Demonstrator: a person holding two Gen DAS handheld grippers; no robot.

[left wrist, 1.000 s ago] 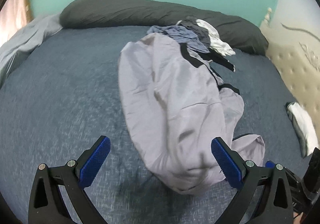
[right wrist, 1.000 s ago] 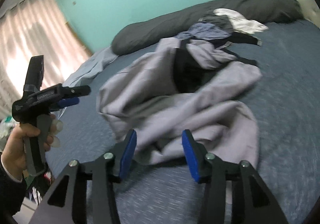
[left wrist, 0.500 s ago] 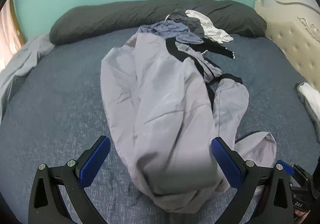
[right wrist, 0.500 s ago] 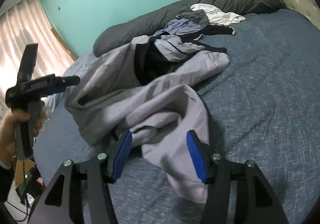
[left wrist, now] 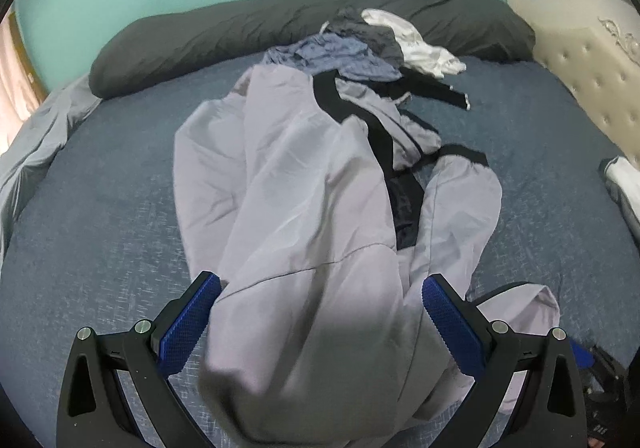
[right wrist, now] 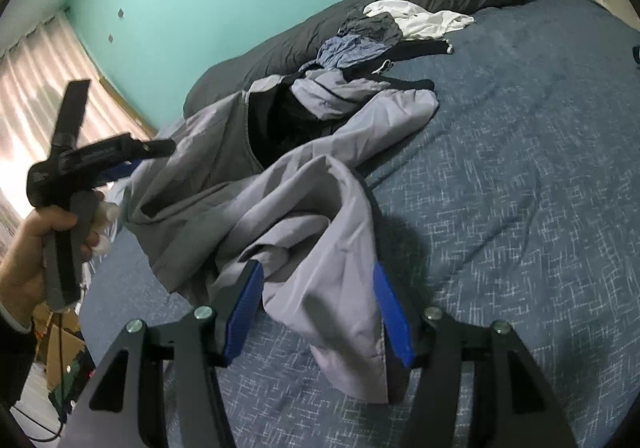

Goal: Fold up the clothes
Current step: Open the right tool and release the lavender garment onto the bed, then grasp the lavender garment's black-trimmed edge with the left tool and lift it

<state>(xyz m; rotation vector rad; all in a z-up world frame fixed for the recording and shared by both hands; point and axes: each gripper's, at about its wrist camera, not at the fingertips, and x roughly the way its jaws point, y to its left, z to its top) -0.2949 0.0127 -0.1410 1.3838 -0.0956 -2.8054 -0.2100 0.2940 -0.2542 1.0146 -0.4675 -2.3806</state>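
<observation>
A light grey jacket (left wrist: pixel 304 184) with black trim lies crumpled lengthwise on the blue bedspread (left wrist: pixel 100 208). My left gripper (left wrist: pixel 320 288) is open, its blue pads (left wrist: pixel 192 320) wide apart on either side of the jacket's near end. In the right wrist view the same jacket (right wrist: pixel 280 184) spreads to the left. A loose flap of it lies between the pads of my open right gripper (right wrist: pixel 318 276), unclamped. A hand holds the left gripper (right wrist: pixel 80 164) at that view's left edge.
A pile of other clothes (left wrist: pixel 360 48), blue-grey, dark grey and white, lies beyond the jacket against a long dark pillow (left wrist: pixel 200 36). A cream tufted headboard (left wrist: pixel 592 72) is on the right, with a white-and-grey garment (left wrist: pixel 624 184) beside it. Pale grey bedding (left wrist: pixel 36 140) hangs off the left edge.
The left gripper has come forward, so the jacket's near end now lies between its pads. The right gripper has closed in on the loose flap, jaws slightly wider.
</observation>
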